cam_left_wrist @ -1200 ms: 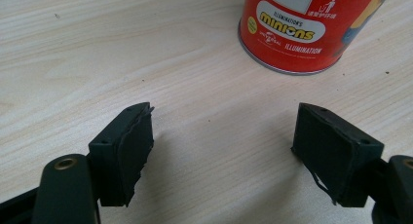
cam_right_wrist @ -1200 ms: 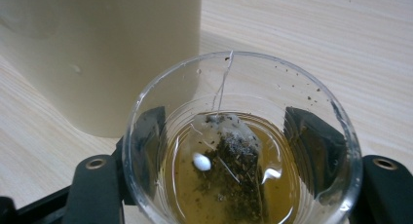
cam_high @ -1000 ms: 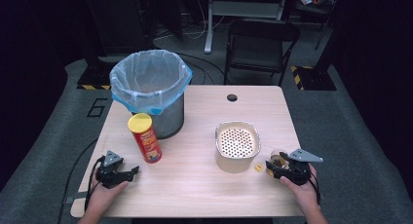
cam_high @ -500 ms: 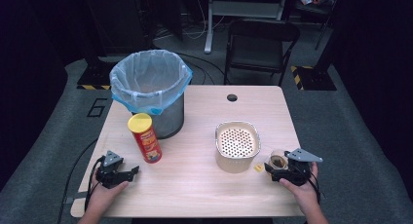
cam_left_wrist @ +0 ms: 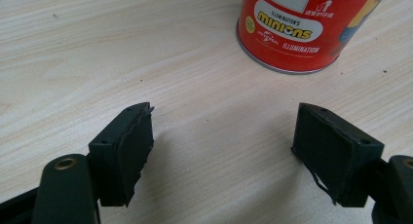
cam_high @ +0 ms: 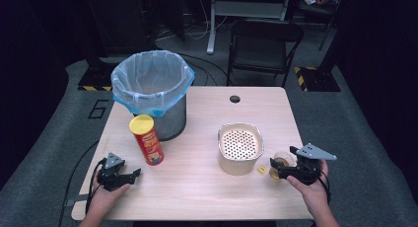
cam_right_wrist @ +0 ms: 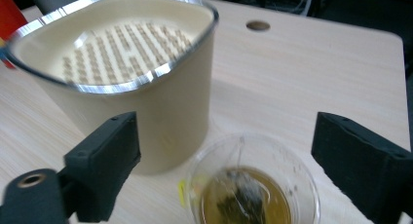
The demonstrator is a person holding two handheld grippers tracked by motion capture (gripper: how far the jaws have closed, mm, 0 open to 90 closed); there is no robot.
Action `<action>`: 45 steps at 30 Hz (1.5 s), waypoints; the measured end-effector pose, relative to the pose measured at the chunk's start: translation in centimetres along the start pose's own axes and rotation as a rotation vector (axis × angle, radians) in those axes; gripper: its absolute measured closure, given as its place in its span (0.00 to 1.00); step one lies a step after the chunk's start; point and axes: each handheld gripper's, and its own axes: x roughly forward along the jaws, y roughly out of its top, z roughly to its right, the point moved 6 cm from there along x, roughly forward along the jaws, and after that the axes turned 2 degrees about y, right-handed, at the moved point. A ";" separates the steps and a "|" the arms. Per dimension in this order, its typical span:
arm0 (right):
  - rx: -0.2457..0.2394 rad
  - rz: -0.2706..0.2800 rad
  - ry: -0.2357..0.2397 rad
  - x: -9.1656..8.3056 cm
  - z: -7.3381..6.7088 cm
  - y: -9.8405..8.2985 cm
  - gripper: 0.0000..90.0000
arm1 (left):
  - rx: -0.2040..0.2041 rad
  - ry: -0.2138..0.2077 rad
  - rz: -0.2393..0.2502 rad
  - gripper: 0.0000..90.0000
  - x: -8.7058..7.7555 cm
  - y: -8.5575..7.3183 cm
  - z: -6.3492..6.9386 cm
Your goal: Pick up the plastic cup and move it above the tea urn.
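A clear cup of tea with a tea bag in it stands near the table's right front, beside a cream strainer pot. My right gripper hovers just over the cup, open. Its jaws have just been closing a little; the cup sits low between them and the pads stay clear of it. The pot is right behind the cup. My left gripper rests open on the wood at the front left. A red chips can stands upright a short way past its gripper.
A metal bin with a blue bag stands at the back left, just behind the red can. A small yellow tag lies between pot and cup. The wooden table has a cable hole. A black chair stands beyond.
My right gripper has risen a little over the cup, and its jaws stand wider than a second ago. The left gripper has not moved.
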 end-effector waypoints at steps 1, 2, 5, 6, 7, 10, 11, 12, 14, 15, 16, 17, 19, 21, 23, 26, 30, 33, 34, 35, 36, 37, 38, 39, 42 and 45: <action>0.001 0.012 0.003 -0.1 -0.2 0.6 0.16 | 0.000 0.000 0.000 0.25 0.0 0.0 0.0; -0.005 0.020 0.009 -0.2 -0.3 1.3 0.16 | 0.000 0.000 0.000 0.25 0.0 0.0 0.0; -0.012 0.012 0.037 0.5 -0.6 3.0 0.30 | 0.000 0.000 0.000 0.25 0.0 0.0 0.0; -0.014 0.009 0.051 1.1 -0.8 3.6 0.38 | 0.000 0.000 0.000 0.25 0.0 0.0 0.0; -0.017 0.005 0.055 1.4 -0.8 3.9 0.45 | 0.000 0.000 0.000 0.25 0.0 0.0 0.0; -0.003 -0.016 0.079 3.2 -0.8 4.7 0.59 | 0.000 0.000 0.000 0.25 0.0 0.0 0.0; 0.006 -0.021 0.093 3.8 -0.9 4.8 0.63 | -0.001 0.000 0.000 0.25 0.0 0.0 0.0; 0.010 -0.033 0.097 4.3 -0.9 4.8 0.66 | -0.001 0.000 0.001 0.25 0.0 0.0 0.0; 0.021 -0.055 0.081 5.2 -1.0 4.7 0.69 | 0.003 -0.008 -0.014 0.25 -0.1 0.0 0.0; 0.031 -0.066 0.082 5.6 -1.0 4.6 0.69 | 0.003 -0.009 -0.013 0.25 -0.1 0.0 0.0; 0.038 -0.078 0.085 6.0 -1.1 4.4 0.68 | 0.003 -0.008 -0.007 0.25 -0.1 0.0 0.0; 0.045 -0.098 0.088 6.3 -1.2 4.2 0.68 | 0.004 -0.005 -0.003 0.25 -0.1 0.0 0.0; 0.057 -0.125 0.098 6.8 -1.5 3.7 0.66 | 0.002 -0.006 -0.003 0.25 -0.1 0.0 0.0; 0.062 -0.131 0.086 6.9 -1.7 3.4 0.64 | 0.001 -0.006 -0.002 0.25 0.0 0.0 0.0; 0.067 -0.124 0.075 6.9 -2.0 3.2 0.63 | 0.002 -0.006 -0.003 0.25 -0.1 0.0 0.0; 0.086 -0.108 0.098 6.5 -2.8 2.8 0.63 | 0.003 -0.005 -0.003 0.25 0.0 0.0 0.0; 0.090 -0.094 0.125 5.6 -4.7 2.2 0.62 | 0.007 -0.011 -0.014 0.25 -0.1 -0.1 0.0; 0.084 -0.087 0.137 4.9 -5.9 1.6 0.61 | 0.006 -0.008 -0.009 0.25 -0.1 0.0 0.0; 0.080 -0.084 0.145 4.6 -6.4 1.4 0.61 | 0.004 -0.010 -0.011 0.25 -0.1 0.0 0.0; 0.079 -0.085 0.150 4.4 -6.7 1.3 0.61 | 0.004 -0.005 -0.003 0.25 0.0 0.0 0.0; 0.077 -0.083 0.155 4.2 -7.0 1.2 0.61 | 0.005 -0.011 -0.012 0.25 -0.1 -0.1 0.0; 0.079 -0.087 0.159 4.0 -7.3 1.0 0.59 | 0.004 -0.010 -0.011 0.25 -0.1 0.0 0.0; 0.086 -0.088 0.170 3.8 -7.6 0.9 0.57 | 0.005 -0.011 -0.012 0.25 -0.1 -0.1 0.0; 0.095 -0.088 0.179 3.7 -7.8 0.8 0.55 | 0.006 -0.010 -0.013 0.25 -0.1 -0.1 0.0; 0.089 -0.062 0.170 3.1 -8.1 1.1 0.48 | 0.006 -0.010 -0.013 0.25 -0.1 -0.1 0.0; 0.063 -0.022 0.151 2.5 -7.5 2.1 0.40 | 0.006 -0.010 -0.013 0.25 -0.1 -0.1 0.0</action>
